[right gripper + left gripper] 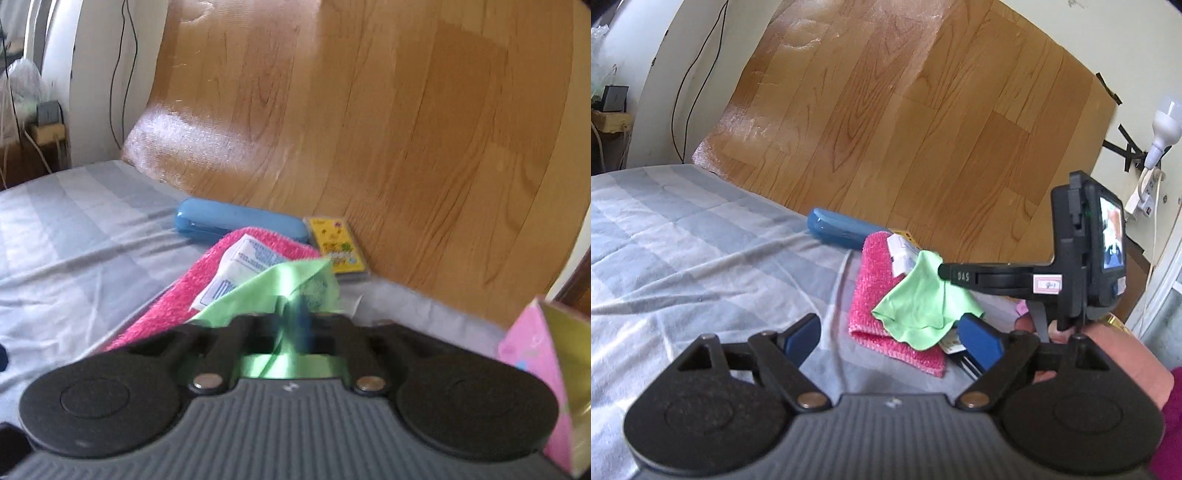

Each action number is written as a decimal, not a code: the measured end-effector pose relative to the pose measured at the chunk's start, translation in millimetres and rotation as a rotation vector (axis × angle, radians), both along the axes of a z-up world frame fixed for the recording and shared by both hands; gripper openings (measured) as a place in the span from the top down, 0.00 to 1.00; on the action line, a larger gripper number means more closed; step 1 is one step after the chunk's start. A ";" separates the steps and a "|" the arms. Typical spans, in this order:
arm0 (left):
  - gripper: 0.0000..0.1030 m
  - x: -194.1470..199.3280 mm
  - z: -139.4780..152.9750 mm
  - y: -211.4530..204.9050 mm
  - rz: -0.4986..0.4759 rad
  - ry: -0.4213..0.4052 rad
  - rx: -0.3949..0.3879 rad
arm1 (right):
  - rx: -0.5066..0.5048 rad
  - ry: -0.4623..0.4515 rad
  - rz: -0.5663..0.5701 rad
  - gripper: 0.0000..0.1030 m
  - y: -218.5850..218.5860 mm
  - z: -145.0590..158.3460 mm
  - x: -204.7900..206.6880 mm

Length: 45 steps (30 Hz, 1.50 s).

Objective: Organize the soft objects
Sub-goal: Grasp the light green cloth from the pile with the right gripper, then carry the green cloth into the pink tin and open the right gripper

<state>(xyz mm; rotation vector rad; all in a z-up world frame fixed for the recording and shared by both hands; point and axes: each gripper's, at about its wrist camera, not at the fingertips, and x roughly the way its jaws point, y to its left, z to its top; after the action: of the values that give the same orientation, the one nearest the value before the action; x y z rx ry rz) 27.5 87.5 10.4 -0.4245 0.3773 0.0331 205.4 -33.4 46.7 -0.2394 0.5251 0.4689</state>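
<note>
A pink towel (871, 291) lies folded on the bed, with a white label (901, 254) on its far end. A light green cloth (919, 299) hangs over it. My right gripper (295, 314) is shut on the green cloth (266, 291) and holds it above the pink towel (184, 288); it also shows in the left wrist view (945, 273) from the side. My left gripper (890, 339) is open and empty, low over the bed in front of the towel.
A blue hard case (842, 229) and a yellow card pack (336, 243) lie by the wooden board (905, 110) at the back. A pink box (546, 369) stands at the right. The striped bedsheet (683, 236) stretches to the left.
</note>
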 end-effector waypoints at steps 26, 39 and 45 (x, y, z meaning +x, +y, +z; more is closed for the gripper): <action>0.13 7.3 2.8 -17.1 -0.213 0.038 0.040 | 0.357 0.220 0.015 0.86 -196.7 -14.4 -191.7; 0.15 22.4 0.0 -102.8 -0.471 0.320 0.011 | 0.219 0.133 0.067 0.48 -160.5 -18.9 -182.0; 0.78 13.0 -4.9 -124.4 -0.523 0.273 0.080 | 0.124 0.091 0.078 0.89 -135.2 -29.9 -179.2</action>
<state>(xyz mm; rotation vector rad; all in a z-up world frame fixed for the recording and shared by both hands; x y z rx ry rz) 40.5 -36.9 5.5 -0.2315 0.7441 -0.4048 26.3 -168.6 16.8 -0.1204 0.5752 0.5884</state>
